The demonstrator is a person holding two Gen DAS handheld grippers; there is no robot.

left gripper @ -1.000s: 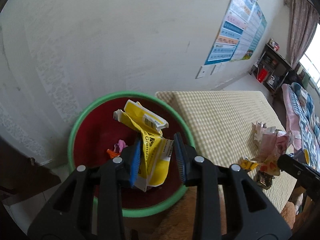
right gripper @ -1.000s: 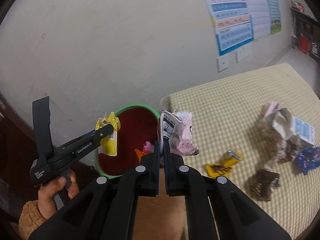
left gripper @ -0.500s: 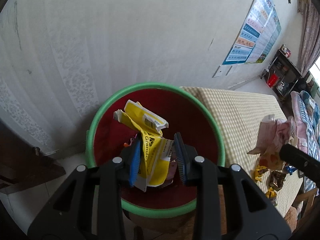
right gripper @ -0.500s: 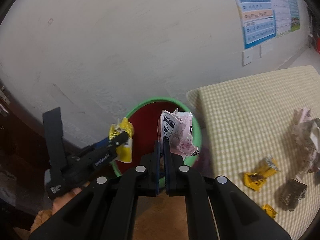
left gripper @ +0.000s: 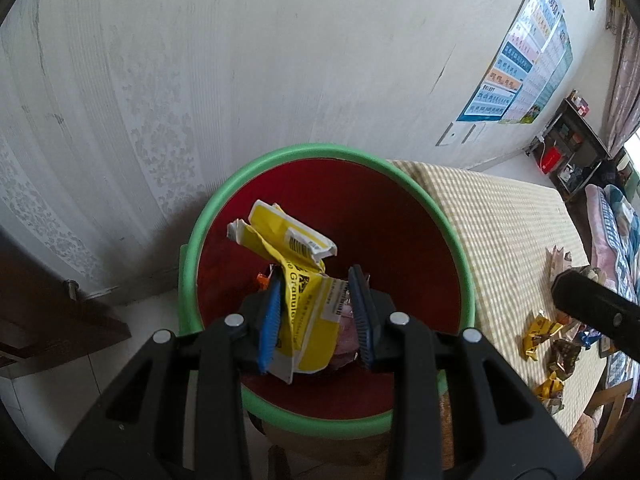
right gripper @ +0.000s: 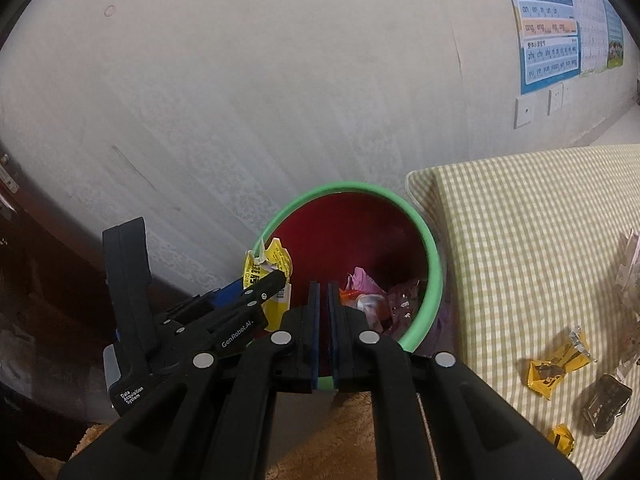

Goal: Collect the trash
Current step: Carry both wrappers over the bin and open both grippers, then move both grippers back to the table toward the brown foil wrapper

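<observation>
A red bin with a green rim stands by the wall beside the checked table. My left gripper is over the bin, its jaws part-way closed on a crumpled yellow wrapper that hangs between the pads; the wrapper also shows in the right wrist view. My right gripper is at the bin's near rim with its jaws nearly together and nothing between them. Pink and orange wrappers lie inside the bin.
Small yellow and brown wrappers lie on the green checked tablecloth to the right of the bin. A white wall with posters is behind. Dark wooden furniture stands at the left.
The pink and white wrapper that my right gripper held is gone from its jaws. Both grippers have moved closer over the bin. The left one still holds the yellow wrapper.
</observation>
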